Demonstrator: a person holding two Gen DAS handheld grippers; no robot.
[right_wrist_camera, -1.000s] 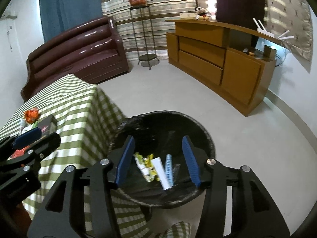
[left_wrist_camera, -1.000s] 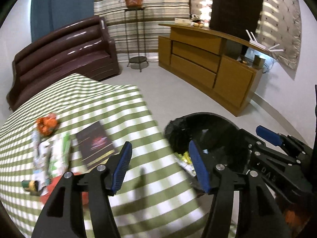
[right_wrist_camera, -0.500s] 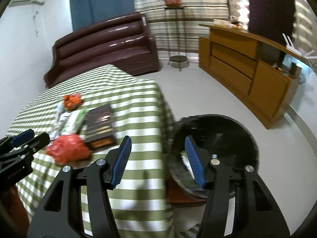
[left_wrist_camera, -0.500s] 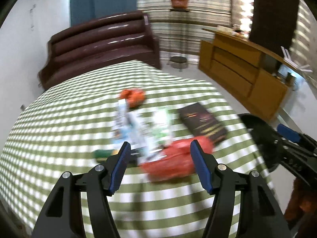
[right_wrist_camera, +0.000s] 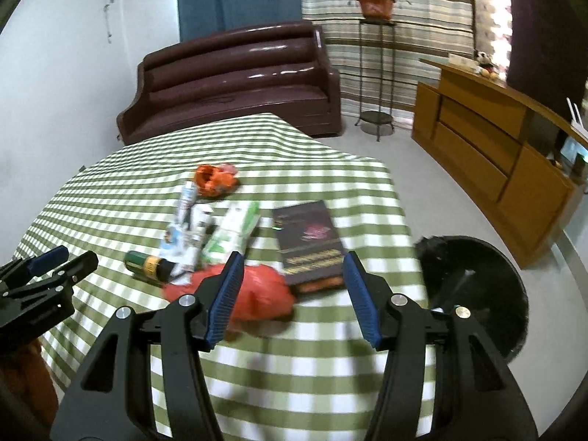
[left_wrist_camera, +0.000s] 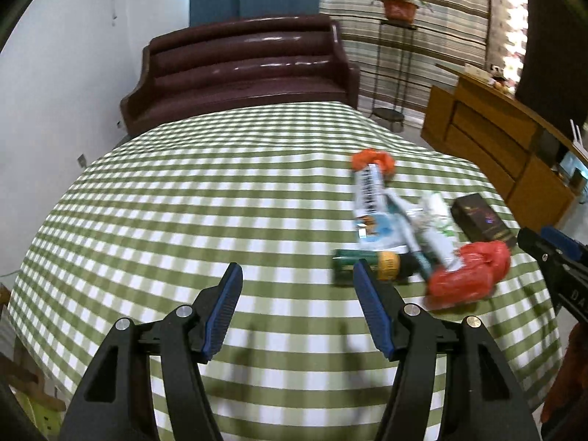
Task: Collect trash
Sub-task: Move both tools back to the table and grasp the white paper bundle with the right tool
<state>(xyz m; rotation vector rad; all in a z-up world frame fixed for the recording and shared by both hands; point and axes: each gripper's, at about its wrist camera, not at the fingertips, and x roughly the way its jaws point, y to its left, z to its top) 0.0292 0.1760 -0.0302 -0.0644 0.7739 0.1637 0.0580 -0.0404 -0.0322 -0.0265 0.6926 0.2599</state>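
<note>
A pile of trash lies on the green-checked table (left_wrist_camera: 183, 202): a red plastic bag (left_wrist_camera: 470, 275), a green can (left_wrist_camera: 352, 259), several wrappers (left_wrist_camera: 371, 198) and an orange crumple (left_wrist_camera: 373, 161). A dark book (left_wrist_camera: 481, 220) lies beside them. My left gripper (left_wrist_camera: 297, 272) is open and empty over bare cloth, left of the pile. My right gripper (right_wrist_camera: 293, 261) is open and empty above the red bag (right_wrist_camera: 257, 294) and the book (right_wrist_camera: 310, 242). The black bin (right_wrist_camera: 474, 286) stands on the floor to the right of the table (right_wrist_camera: 110, 202). Each gripper shows in the other's view: the left gripper (right_wrist_camera: 79, 255), the right gripper (left_wrist_camera: 536, 237).
A brown sofa (left_wrist_camera: 242, 70) stands behind the table. A wooden sideboard (right_wrist_camera: 496, 154) runs along the right wall, and a metal plant stand (right_wrist_camera: 375, 73) is at the back. Pale floor (right_wrist_camera: 422, 183) lies between table and sideboard.
Both views have swung left, away from the bin and onto the table. The bin has left the left wrist view. The trash pile now lies before both grippers, which stay open.
</note>
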